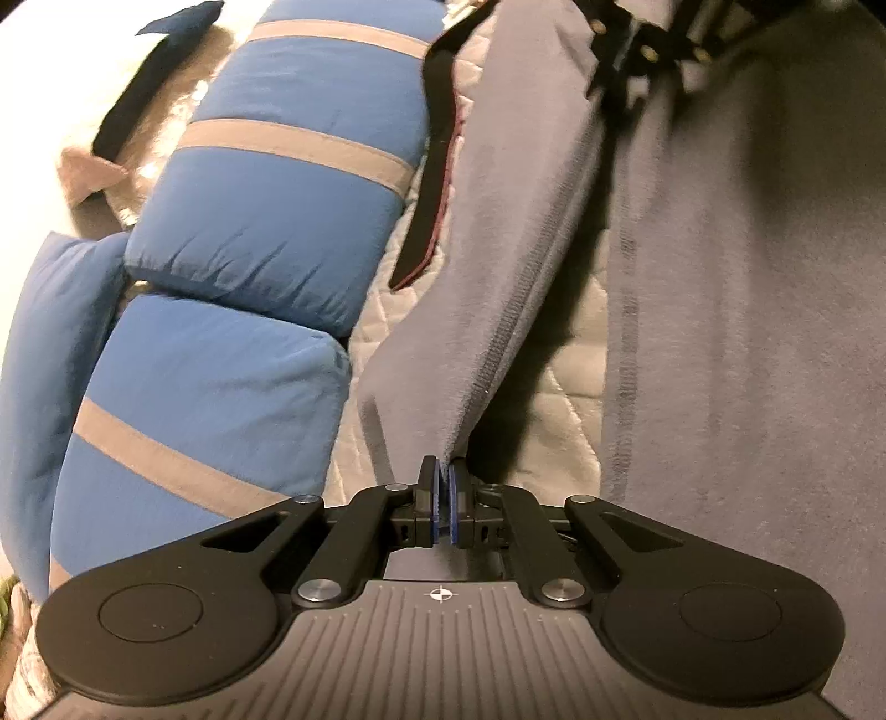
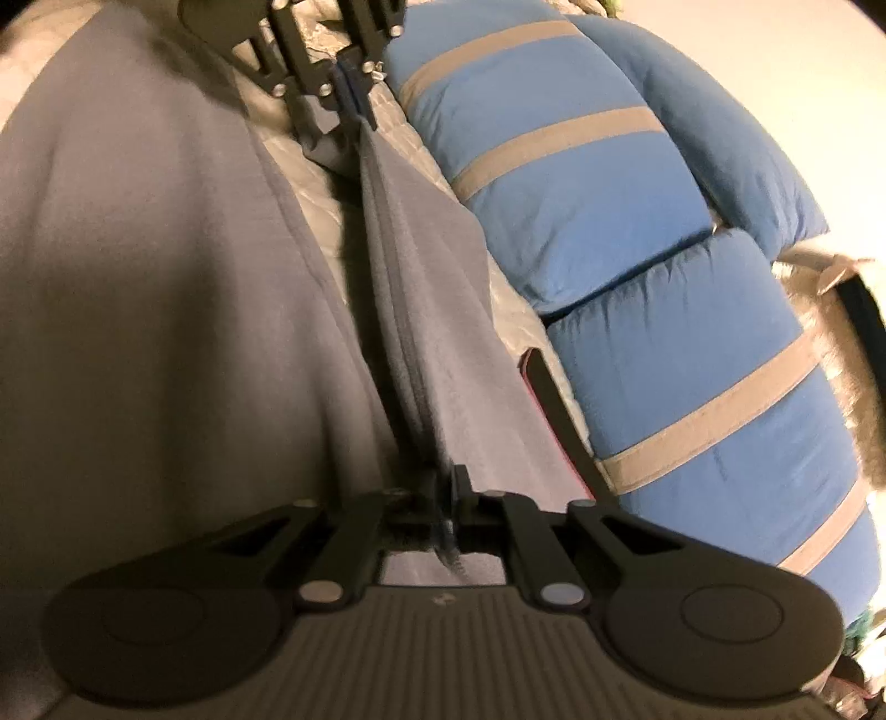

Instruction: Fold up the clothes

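Observation:
A grey fleece garment (image 1: 747,310) lies spread on a quilted white bed cover (image 1: 559,404). My left gripper (image 1: 444,487) is shut on one end of the garment's lifted hem edge (image 1: 498,310). My right gripper (image 2: 447,509) is shut on the other end of that edge (image 2: 410,288), which stretches taut between the two. The right gripper shows at the top of the left wrist view (image 1: 648,50), and the left gripper shows at the top of the right wrist view (image 2: 349,72). The rest of the garment (image 2: 144,288) lies flat.
A rolled blue duvet with grey stripes (image 1: 266,210) lies beside the garment; it also shows in the right wrist view (image 2: 653,310). A dark strap with a red edge (image 1: 432,183) lies between them on the cover. A dark cloth (image 1: 149,83) lies beyond.

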